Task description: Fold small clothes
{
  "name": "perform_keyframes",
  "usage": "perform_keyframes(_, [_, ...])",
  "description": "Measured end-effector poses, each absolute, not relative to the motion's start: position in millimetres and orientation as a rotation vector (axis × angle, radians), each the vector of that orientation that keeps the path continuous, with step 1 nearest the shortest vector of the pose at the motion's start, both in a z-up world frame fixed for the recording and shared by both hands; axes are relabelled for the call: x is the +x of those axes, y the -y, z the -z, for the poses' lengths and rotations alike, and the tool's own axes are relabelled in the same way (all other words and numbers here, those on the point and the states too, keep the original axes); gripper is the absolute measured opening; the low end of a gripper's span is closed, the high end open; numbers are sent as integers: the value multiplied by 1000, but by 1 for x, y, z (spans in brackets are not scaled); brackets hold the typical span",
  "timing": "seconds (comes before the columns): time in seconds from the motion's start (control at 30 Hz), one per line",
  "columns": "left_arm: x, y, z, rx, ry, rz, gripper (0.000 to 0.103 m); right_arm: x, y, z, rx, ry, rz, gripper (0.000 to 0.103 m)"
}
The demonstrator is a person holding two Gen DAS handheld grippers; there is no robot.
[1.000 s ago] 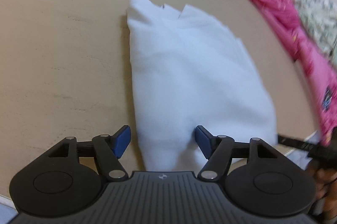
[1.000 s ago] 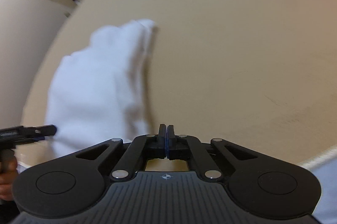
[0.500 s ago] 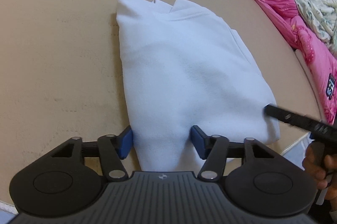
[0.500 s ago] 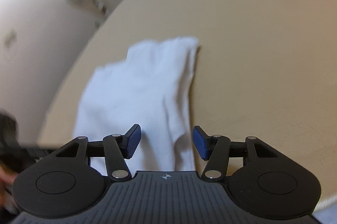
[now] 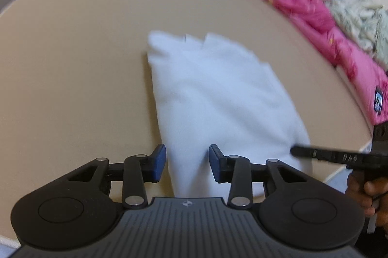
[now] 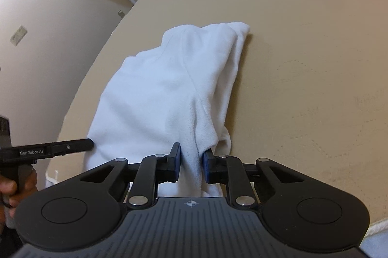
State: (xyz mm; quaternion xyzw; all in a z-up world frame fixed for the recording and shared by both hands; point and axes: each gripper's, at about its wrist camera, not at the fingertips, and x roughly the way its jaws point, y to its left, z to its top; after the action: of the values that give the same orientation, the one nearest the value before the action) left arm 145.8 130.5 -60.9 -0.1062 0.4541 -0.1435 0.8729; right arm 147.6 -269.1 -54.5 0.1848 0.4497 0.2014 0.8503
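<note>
Beige bench (image 5: 72,64), pink bedding (image 5: 303,3) far right | left gripper (image 5: 187,162): jaws narrower than a second ago and closing, astride the white garment's (image 5: 218,93) near hem, not yet pressing | right gripper (image 6: 191,161): was shut clear of cloth, now closing onto the hem's right fold | likely next: lift for another fold.

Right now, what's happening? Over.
Left gripper closing around white garment edge. Right gripper closing, pinching its near fold. Nothing in the way.

"GenRobot.AI" stands on the left hand-held gripper (image 6: 89,144); elsewhere lettering seems unreadable.
</note>
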Motion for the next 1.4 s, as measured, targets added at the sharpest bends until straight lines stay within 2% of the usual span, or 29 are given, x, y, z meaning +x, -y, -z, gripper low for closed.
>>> perform_keyframes(0.07, [145,-135,56,-254,-923,316,42,145,271,52,359,-945,-428,17])
perform_keyframes(0.2, [152,-116,90,-78,-1099,273,42,156,264,63,337,-972,-409,17])
perform_keyframes(0.27, [147,-111,84,-33,-1064,270,43,155,267,63,344,-979,-390,18])
perform_keyframes(0.3, [143,-111,78,-27,-1036,264,48,154,268,62,341,-979,-375,18])
perform_keyframes(0.4, [128,-111,63,25,-928,185,83,143,270,54,282,-974,-324,29])
perform_keyframes(0.5, [104,-100,44,154,-778,147,85,123,262,34,105,-881,-248,36])
perform_keyframes(0.57, [82,-88,30,197,-675,136,86,105,260,19,40,-787,-195,49])
perform_keyframes(0.63, [59,-76,15,188,-593,124,94,84,261,4,46,-699,-163,66])
perform_keyframes(0.73, [21,-62,-1,169,-495,74,102,50,258,-14,42,-583,-145,79])
perform_keyframes(0.83, [-18,-47,-17,136,-443,60,102,15,252,-26,35,-498,-130,85])
perform_keyframes(1.03, [-83,-36,-29,-32,-466,8,102,-42,248,-32,101,-457,-131,88])
perform_keyframes(1.2, [-97,-38,-3,-89,-629,-60,102,-56,232,-23,92,-486,-148,88])
perform_keyframes(1.4, [-91,-37,-2,-20,-602,-64,102,-53,213,-16,24,-508,-175,88])
